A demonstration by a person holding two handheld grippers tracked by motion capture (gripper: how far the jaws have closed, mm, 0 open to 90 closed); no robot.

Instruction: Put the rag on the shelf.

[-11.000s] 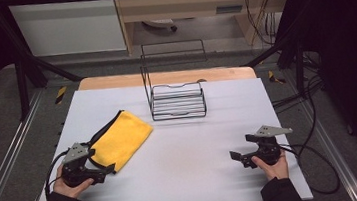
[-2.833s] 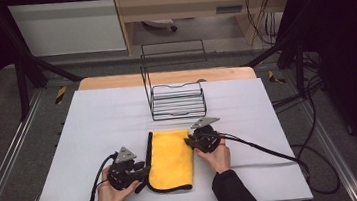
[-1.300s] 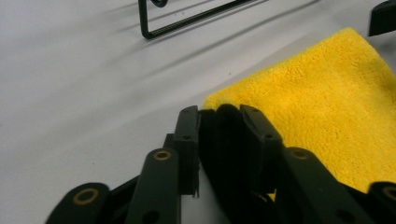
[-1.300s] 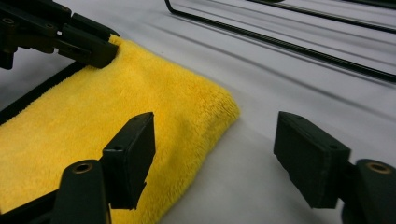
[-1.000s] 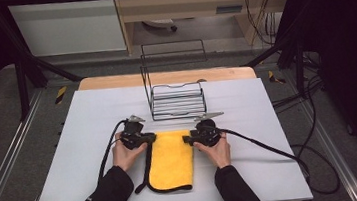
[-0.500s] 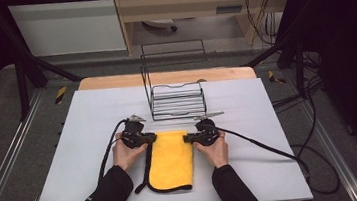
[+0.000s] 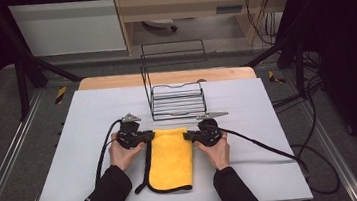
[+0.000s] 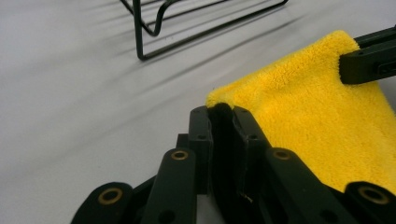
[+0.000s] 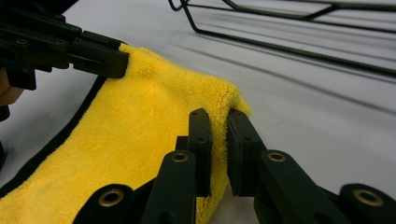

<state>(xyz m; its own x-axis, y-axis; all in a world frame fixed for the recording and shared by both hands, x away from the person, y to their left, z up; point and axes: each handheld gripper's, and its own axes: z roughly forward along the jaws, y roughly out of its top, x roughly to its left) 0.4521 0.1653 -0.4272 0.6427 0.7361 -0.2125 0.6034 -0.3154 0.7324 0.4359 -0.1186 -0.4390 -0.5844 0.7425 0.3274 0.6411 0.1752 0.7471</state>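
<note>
The cloth lies flat on the white bench, folded into a narrow rectangle in front of the wire rack and well apart from it. Its long axis runs from the near bench edge toward the rack; the far short edge faces the rack, and the black-bound edge lies along its left side and near end. The left tool is pressed together on the far left corner of the cloth, with the pile bunched between its jaws. The right tool pinches the far right corner, the jaws having just closed on it; the right gripper view shows the yellow pile squeezed between its two pads. Both hands rest low on the bench beside the cloth. Judged from this layout, the work in hand is a further fold or a lift of the cloth: both far corners are secured, so the grasp step is complete. What remains is to raise the far edge and carry it, either toward the near edge to halve the length, or up and onto the rack.
</note>
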